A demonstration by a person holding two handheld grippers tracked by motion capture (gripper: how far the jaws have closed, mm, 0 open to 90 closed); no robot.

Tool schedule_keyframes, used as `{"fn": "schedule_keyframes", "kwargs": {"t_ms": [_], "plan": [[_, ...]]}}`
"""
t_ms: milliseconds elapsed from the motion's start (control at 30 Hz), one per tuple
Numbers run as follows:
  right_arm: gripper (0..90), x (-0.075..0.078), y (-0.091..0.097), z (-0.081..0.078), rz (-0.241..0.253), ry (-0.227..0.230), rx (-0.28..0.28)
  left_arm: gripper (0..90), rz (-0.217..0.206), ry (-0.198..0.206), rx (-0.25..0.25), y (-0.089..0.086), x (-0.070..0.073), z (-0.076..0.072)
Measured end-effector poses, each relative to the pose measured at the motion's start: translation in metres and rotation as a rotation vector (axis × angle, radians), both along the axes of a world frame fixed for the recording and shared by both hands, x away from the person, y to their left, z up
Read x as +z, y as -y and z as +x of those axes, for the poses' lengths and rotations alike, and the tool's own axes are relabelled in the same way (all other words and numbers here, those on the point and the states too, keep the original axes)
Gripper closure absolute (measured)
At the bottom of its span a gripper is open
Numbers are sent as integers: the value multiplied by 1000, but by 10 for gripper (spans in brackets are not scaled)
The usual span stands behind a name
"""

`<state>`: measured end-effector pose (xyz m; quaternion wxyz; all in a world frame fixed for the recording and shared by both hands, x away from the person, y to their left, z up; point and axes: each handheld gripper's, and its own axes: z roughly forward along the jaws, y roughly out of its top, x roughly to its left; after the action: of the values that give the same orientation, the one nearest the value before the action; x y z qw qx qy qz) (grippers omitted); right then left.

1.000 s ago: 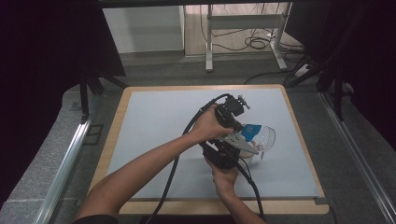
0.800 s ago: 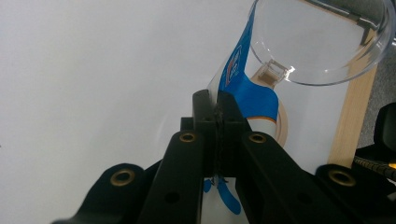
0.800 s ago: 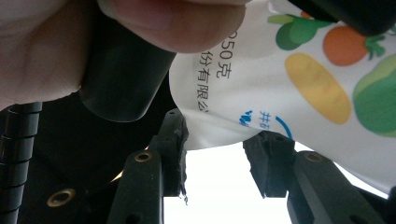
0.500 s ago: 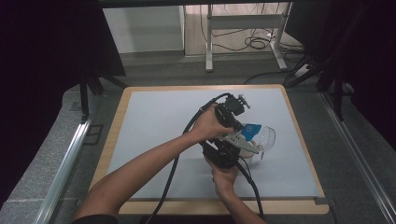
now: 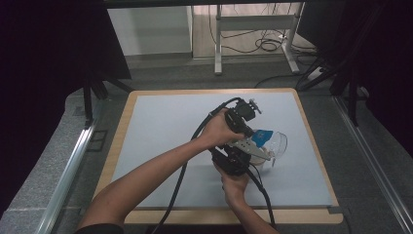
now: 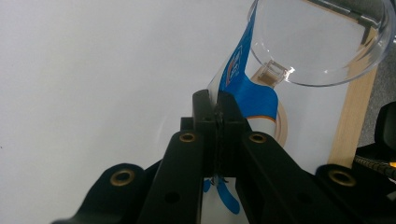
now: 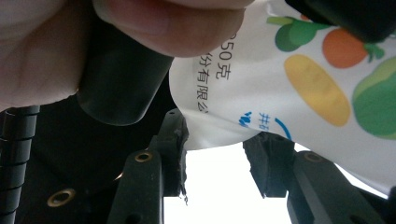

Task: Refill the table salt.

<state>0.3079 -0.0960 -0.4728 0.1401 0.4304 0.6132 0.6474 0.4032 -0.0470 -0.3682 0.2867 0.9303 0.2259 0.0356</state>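
Observation:
A white pouch (image 7: 299, 70) with printed fruit and a blue top (image 6: 243, 79) is held above the mat beside a clear plastic bowl (image 5: 276, 143). My left gripper (image 6: 217, 105) is shut on the pouch's thin edge, and in the high view it (image 5: 254, 134) points down at the pouch from the left hand. From below, my right gripper (image 7: 215, 140) stands open, the pouch's lower edge hanging just between its fingertips (image 7: 177, 135). In the high view the right gripper (image 5: 251, 150) sits under the left hand.
A pale grey mat (image 5: 160, 131) covers the wooden table (image 5: 122, 122). A tan ring (image 6: 281, 125) lies under the pouch next to the bowl (image 6: 322, 42). Black cables (image 5: 180, 180) trail from both grippers toward the near edge.

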Motion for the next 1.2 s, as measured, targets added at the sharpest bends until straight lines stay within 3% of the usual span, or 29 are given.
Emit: {"fn": "schedule_keyframes", "kwargs": {"t_ms": [367, 1200], "plan": [[606, 3, -1, 1, 10, 1, 0, 895, 5, 3, 1, -1, 3, 1], [607, -2, -1, 2, 17, -8, -4, 895, 13, -7, -2, 0, -3, 1]]}}
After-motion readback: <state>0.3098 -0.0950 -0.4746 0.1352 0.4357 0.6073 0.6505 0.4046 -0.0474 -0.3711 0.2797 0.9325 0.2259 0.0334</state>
